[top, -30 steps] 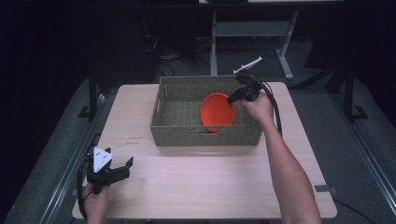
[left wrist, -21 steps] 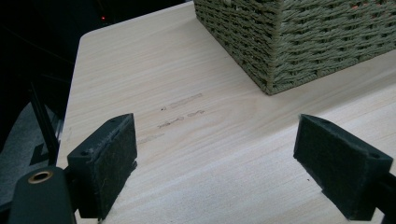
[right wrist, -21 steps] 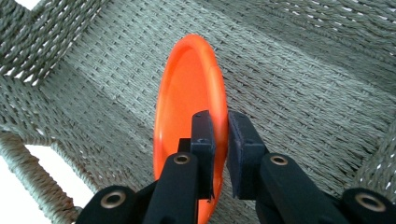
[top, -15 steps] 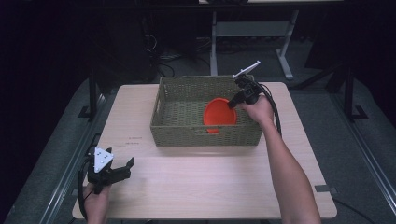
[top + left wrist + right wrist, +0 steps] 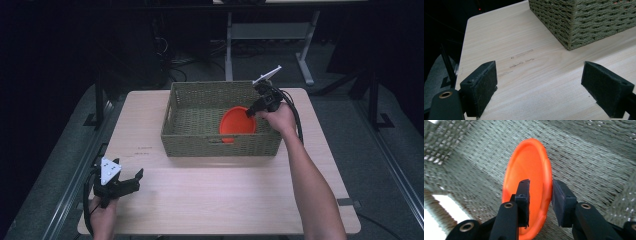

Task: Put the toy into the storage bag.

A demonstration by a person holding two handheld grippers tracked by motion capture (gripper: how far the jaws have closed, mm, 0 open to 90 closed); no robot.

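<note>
Two black handheld grippers, left gripper [image 5: 131, 178] topped by a grey three-cornered plate, right gripper [image 5: 248, 113] likewise, black cable looping from each, felt-like black pads [image 5: 480, 85], brass-ringed screw holes, bare forearms, no sleeves

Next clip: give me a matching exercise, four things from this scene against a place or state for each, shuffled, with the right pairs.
Things:
1. orange plate
2. woven basket
3. left gripper
4. right gripper

Places or states:
A. jaws wide apart over bare wood
B. inside the basket, tilted
C. jaws on either side of the plate's rim
D. standing on the wooden table

Pairs: 1-B, 2-D, 3-A, 4-C
</note>
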